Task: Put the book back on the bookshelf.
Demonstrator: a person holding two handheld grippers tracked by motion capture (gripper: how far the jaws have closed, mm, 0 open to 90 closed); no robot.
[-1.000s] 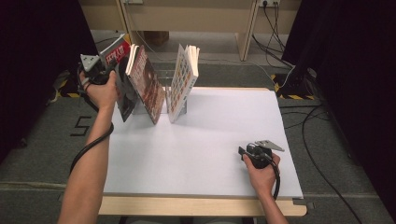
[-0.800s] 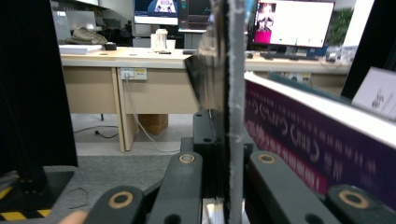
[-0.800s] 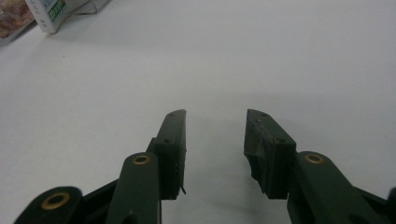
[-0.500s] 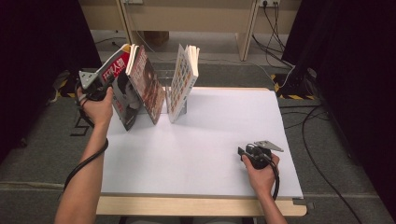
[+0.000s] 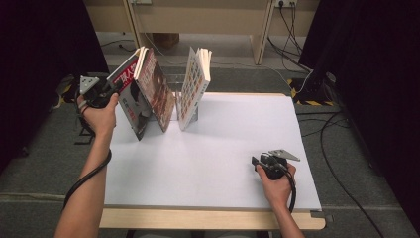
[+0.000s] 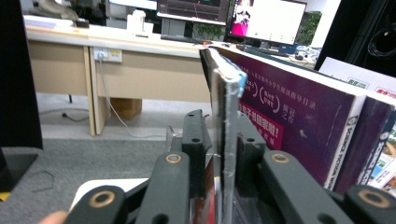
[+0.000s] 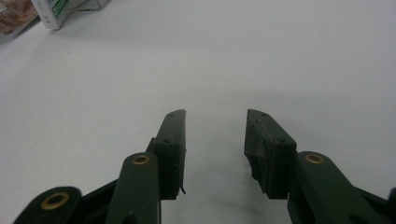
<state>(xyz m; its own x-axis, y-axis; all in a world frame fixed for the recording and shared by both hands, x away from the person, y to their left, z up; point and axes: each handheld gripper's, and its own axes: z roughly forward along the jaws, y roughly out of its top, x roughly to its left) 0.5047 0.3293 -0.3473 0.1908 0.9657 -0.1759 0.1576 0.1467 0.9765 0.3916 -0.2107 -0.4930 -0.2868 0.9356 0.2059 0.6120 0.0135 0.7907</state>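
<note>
Two tools work here: the left tool (image 5: 115,87) is clamped on the upper edge of a thin book (image 5: 130,101) leaning at the tabletop's (image 5: 218,163) far left corner against its neighbour (image 5: 157,91), while the right tool (image 5: 258,162), jaws apart, rests near the right edge.

Three books (image 5: 158,94) stand on one table (image 5: 223,148); two tongs (image 5: 262,163).
</note>
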